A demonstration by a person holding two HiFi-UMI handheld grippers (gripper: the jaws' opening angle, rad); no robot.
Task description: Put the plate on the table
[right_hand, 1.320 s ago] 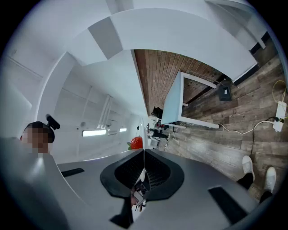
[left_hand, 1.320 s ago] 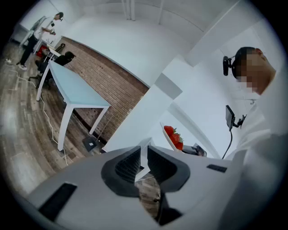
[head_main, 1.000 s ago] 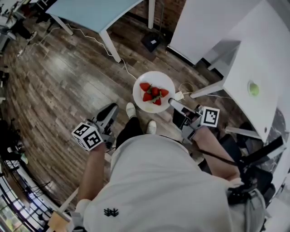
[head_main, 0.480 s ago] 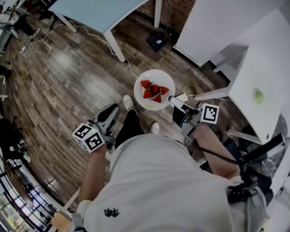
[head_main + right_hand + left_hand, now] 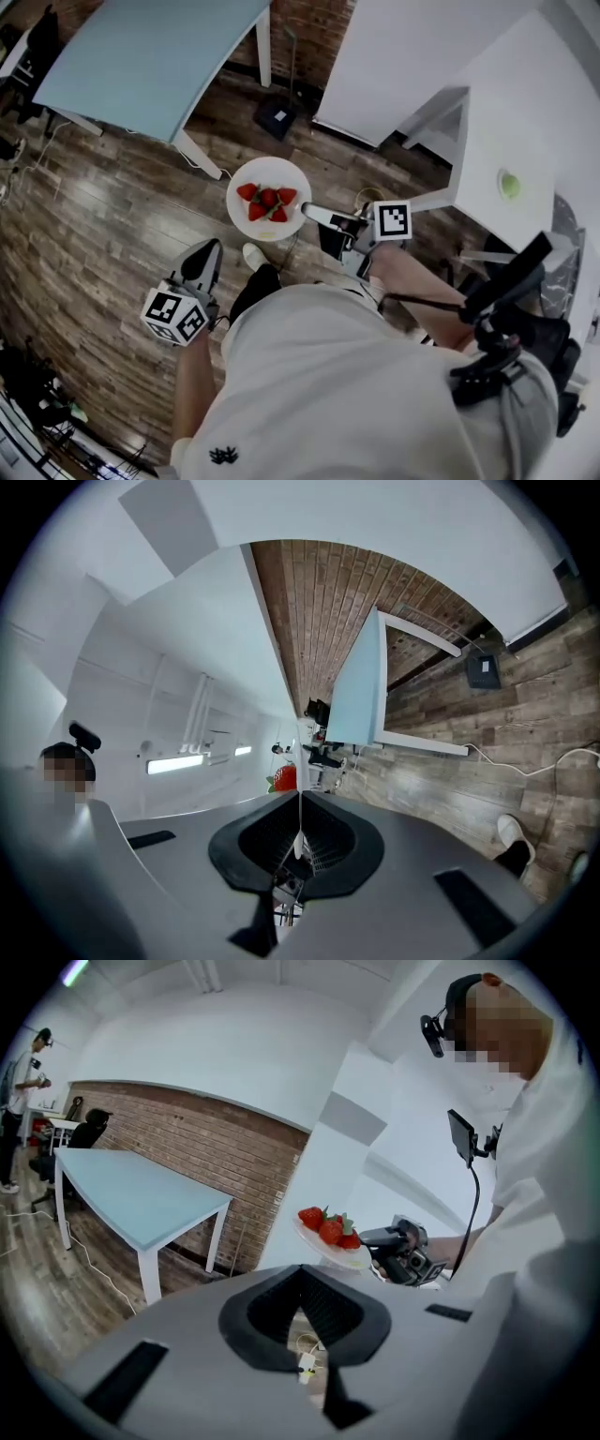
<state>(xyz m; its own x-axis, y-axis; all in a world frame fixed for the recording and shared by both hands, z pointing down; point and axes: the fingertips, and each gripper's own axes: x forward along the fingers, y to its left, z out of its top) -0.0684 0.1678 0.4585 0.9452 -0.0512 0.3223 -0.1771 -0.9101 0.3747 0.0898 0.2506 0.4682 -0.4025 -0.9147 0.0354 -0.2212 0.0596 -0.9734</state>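
A white plate point(image 5: 246, 211) with several red strawberries point(image 5: 267, 202) hangs level above the wooden floor, in front of the person. My right gripper point(image 5: 309, 213) is shut on the plate's right rim. In the right gripper view that rim shows as a thin white edge point(image 5: 300, 822) pinched between the jaws, with one strawberry point(image 5: 284, 778) behind it. My left gripper point(image 5: 209, 249) is lower left of the plate, apart from it, shut and holding nothing. The left gripper view shows the plate point(image 5: 349, 1258) and the right gripper point(image 5: 373, 1238) ahead.
A light blue table point(image 5: 150, 56) stands at the upper left. At the right is a white table point(image 5: 534, 122) with a small green object point(image 5: 509, 185) on it. A black box point(image 5: 277, 118) and cables lie on the floor. The person's shoe point(image 5: 253, 255) is below the plate.
The head view has swung: the plate and right gripper now sit further left in it, and the blue table appears larger and nearer. The grip on the plate is unchanged.
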